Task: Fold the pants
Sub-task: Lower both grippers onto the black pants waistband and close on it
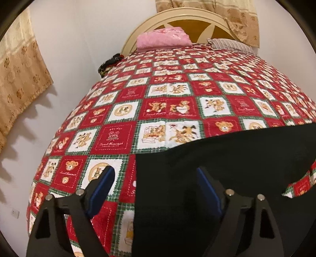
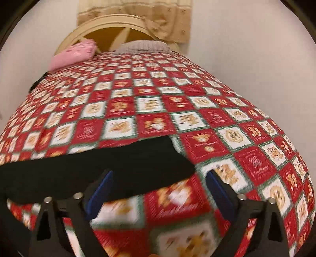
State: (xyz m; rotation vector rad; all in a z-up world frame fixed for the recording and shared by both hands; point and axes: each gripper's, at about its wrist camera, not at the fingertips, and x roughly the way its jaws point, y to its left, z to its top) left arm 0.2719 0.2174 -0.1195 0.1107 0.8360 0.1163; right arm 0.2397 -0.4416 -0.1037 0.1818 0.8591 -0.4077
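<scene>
The left claw [image 1: 154,178] has its blue-padded fingers [image 1: 102,187] spread wide apart, gripping nothing. The right claw [image 2: 159,181] is likewise spread wide, its fingers [image 2: 216,189] angled forward and downward.

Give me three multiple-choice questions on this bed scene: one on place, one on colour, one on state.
1. Where is the pink pillow?
A. by the headboard
B. on the floor
C. on the pants

2. What colour are the pants?
A. white
B. black
C. pink

3. How do the left gripper and right gripper stand?
A. both open
B. both shut
C. one shut on the pillow

Answers: 1 A, it lies at the bed's far end; 2 B, dark cloth on the red checked bedspread; 3 A, the fingers are spread apart in each view.
</scene>
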